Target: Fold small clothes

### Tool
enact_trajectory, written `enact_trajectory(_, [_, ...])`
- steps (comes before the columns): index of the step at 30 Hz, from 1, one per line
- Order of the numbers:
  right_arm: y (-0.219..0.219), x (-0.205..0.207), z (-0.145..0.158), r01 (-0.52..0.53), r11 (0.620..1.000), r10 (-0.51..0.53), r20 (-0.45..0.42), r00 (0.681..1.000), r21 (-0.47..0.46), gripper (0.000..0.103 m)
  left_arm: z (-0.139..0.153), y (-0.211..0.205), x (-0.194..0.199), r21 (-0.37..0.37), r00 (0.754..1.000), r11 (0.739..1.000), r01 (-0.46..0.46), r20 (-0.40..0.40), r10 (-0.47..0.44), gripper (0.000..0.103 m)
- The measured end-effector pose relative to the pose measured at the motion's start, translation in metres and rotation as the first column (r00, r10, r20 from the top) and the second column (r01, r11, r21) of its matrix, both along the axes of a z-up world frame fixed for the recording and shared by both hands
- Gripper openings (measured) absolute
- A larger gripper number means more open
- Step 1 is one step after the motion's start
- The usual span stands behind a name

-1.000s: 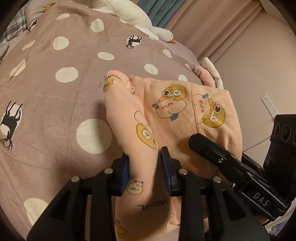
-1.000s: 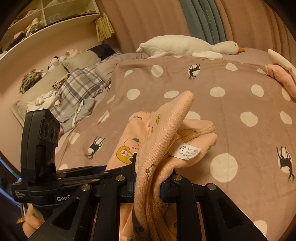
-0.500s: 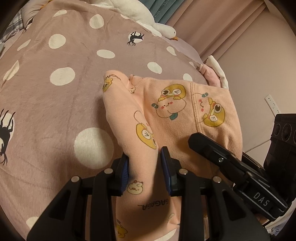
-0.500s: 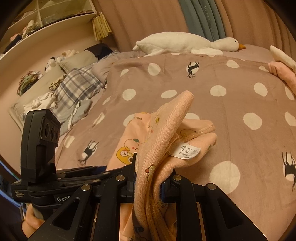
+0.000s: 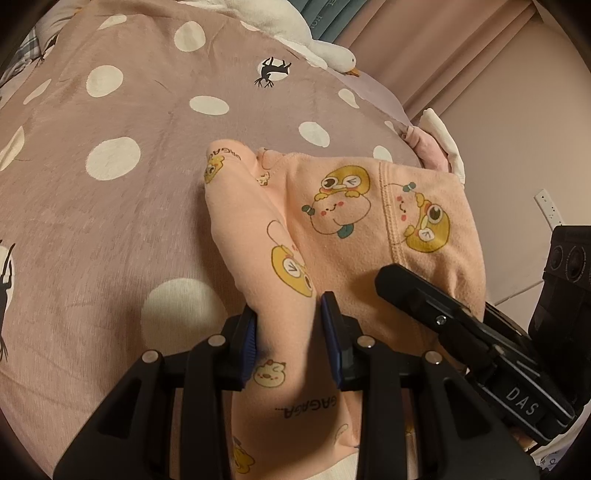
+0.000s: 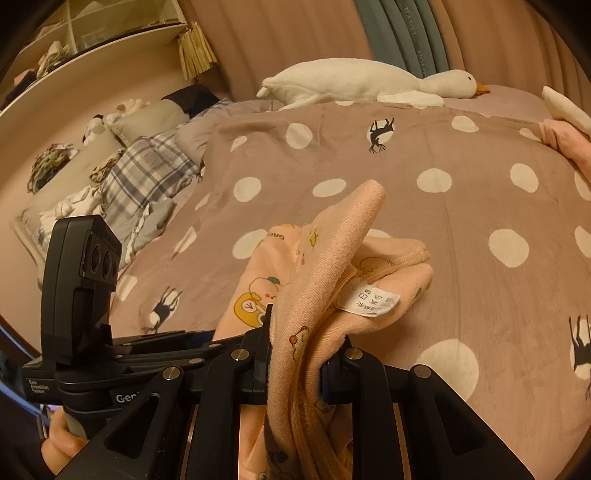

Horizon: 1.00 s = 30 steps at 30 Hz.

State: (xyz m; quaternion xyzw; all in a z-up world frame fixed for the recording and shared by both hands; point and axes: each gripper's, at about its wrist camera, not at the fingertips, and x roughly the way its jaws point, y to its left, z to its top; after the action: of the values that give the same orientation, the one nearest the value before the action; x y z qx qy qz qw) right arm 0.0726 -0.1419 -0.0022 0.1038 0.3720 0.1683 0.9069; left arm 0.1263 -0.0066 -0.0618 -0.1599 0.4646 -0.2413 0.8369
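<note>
Both grippers have carried the garment a little further across the bed since a second ago, the dotted blanket's spots sliding back toward the cameras while each grip stays unchanged.

Largest in view, the pinkish-brown blanket (image 5: 110,229), printed with white dots and black deer, covers the bed. At its far edge lies a long white goose plush (image 6: 362,79), its orange beak toward the right in the right wrist view, before pink curtains (image 6: 295,33) with a blue-grey panel between them. A plaid pillow (image 6: 147,177) and crumpled bedding are heaped at the left of that view. A pink and white folded cloth (image 5: 436,144) sits at the blanket's right edge.

A small peach garment (image 5: 332,229) with yellow cartoon characters lies partly on the blanket near the cameras, its near portions lifted. The left gripper (image 5: 286,336) is clamped on a bunched fold of it, blue pads pressing the cloth from both sides. The right gripper (image 6: 295,354) pinches a thicker gather of the same garment, a ribbed edge rising above the jaws and a white care label (image 6: 369,301) hanging out to the right.

A hand (image 6: 59,443) grasps the left gripper's handle at the lower left of the right wrist view.
</note>
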Motion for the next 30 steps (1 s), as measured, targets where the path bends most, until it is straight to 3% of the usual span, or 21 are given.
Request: enact_trajectory(30, [-0.023,0.053,-0.030,0.028,1.000,-0.028,-0.039,0.999,-0.001,0.020,-0.027,-0.027,0.061,0.058,0.999,0.998,0.023,-0.031,-0.022,0.030])
